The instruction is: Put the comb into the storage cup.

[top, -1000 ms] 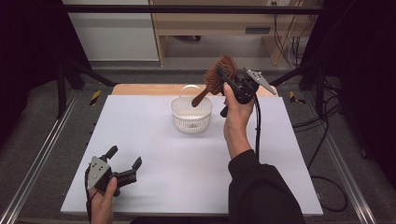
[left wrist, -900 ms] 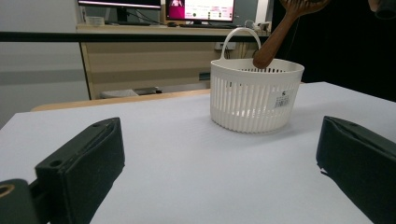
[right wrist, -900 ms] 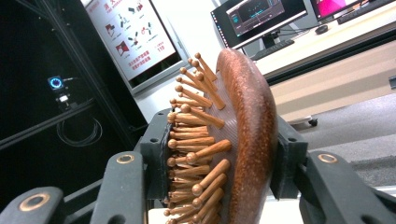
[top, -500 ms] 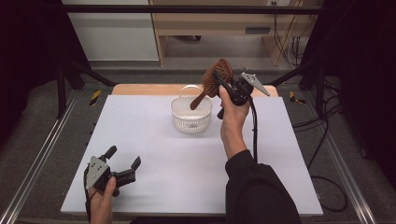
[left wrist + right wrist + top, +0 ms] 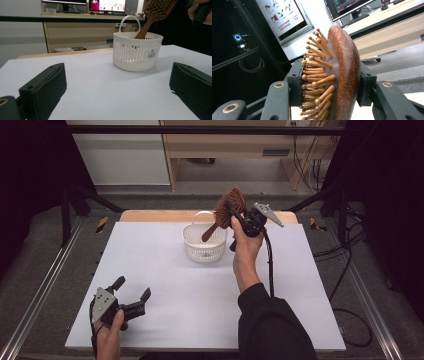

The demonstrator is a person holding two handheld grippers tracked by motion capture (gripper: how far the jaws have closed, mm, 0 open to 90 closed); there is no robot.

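A wooden hairbrush (image 5: 229,205) hangs tilted above a white slotted basket (image 5: 204,246), its head up and to the right, its handle slanting down to the left with the tip dipping inside the basket's rim. In the left gripper view the handle (image 5: 145,28) passes behind the near wall of the basket (image 5: 136,52), and the head with its rows of pins shows at the top edge. The brush is reddish brown; its wooden pins end in small rounded knobs, and the back of the head is smooth and curved.

The right gripper (image 5: 239,215) pinches the brush head across its thickness. In the right gripper view one jaw presses on the pin side and the other on the smooth back of the hairbrush (image 5: 342,75), with the head standing edge-on between them. The right hand (image 5: 246,245) holds this gripper raised over the far part of the table, just right of the basket, and a black cable trails down past the dark sleeve.

The basket stands upright on the white table (image 5: 165,285), near its far middle, with a looped handle at the back.

The left gripper (image 5: 131,296) rests low at the near left corner of the table, well apart from the basket, its jaws spread wide with nothing between them
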